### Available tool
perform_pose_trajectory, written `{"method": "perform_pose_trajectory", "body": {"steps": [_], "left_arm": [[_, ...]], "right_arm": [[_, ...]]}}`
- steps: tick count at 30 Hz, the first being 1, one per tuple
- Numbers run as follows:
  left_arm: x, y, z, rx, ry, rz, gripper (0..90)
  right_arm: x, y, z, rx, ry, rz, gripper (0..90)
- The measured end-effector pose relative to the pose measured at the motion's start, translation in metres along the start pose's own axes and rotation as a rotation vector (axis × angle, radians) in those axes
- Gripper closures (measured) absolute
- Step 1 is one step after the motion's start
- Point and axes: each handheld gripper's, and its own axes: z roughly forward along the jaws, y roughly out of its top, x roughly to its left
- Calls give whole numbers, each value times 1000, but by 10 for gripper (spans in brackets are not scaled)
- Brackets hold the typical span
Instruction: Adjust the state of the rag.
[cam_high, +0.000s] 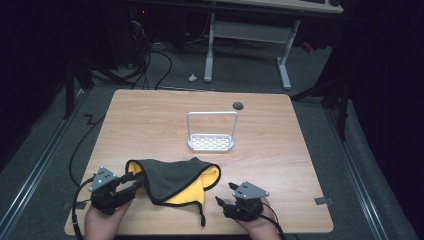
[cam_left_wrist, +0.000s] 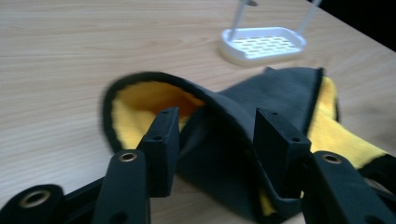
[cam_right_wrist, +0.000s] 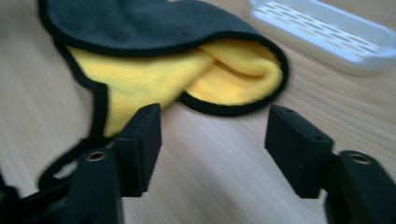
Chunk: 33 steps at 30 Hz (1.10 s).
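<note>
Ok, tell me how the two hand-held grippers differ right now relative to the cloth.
The left hand-held gripper has a fold of the grey and yellow cloth between its open jaws, pads not pressing; the right hand-held gripper has only bare table between its jaws. The left sits at the cloth's left edge; the right lies apart from it, off its right end. Both stand open, low over the near table edge.

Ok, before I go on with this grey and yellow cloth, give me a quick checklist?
1. Left gripper fingers astride the cloth fold, not pressing: ok.
2. Right gripper open, bare table between its fingers: ok.
3. Cloth flat: not ok, folded over, yellow lining showing.
4. White rack apart from the cloth: ok.
5. Cloth fully on the table: ok, its cord near the front edge.
</note>
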Motion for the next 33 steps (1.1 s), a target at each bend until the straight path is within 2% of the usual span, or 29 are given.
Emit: {"method": "perform_pose_trajectory", "body": {"steps": [1,3,5,8,12,15,16,17,21,24,28,29,31,32,33], "left_arm": [[-5,-1,4,10,-18,11,484],[-12,-3,10,32,-25,38,464],[-16,-5,15,47,-33,56,453],[-23,-7,20,62,-50,84,449],[-29,-9,24,79,-58,111,448],[-30,-9,25,83,-61,122,448],[-31,-9,25,79,-60,133,448],[-32,-8,25,76,-66,133,447],[-37,-9,29,86,-88,153,440],[-39,-9,34,74,-105,139,457],[-42,-10,41,81,-113,136,457],[-45,-10,48,92,-116,130,457],[-47,-11,51,95,-121,131,461],[-51,-11,57,91,-116,138,468],[-51,-10,59,91,-114,138,473]], "right_arm": [[3,3,3,3,14,-10,436],[11,10,13,15,27,-41,499],[18,19,26,17,46,-53,632],[26,31,43,34,68,-72,740],[30,37,64,70,66,-61,900],[30,36,71,100,49,-65,900],[28,33,77,134,54,-83,900],[28,32,78,129,53,-85,900],[28,30,77,141,56,-90,900],[28,23,68,142,64,-89,900],[21,7,47,140,61,-73,900],[17,2,40,145,63,-57,900],[14,-2,35,147,62,-55,900],[8,-12,20,150,51,-46,900],[5,-17,13,155,49,-41,900]]}}
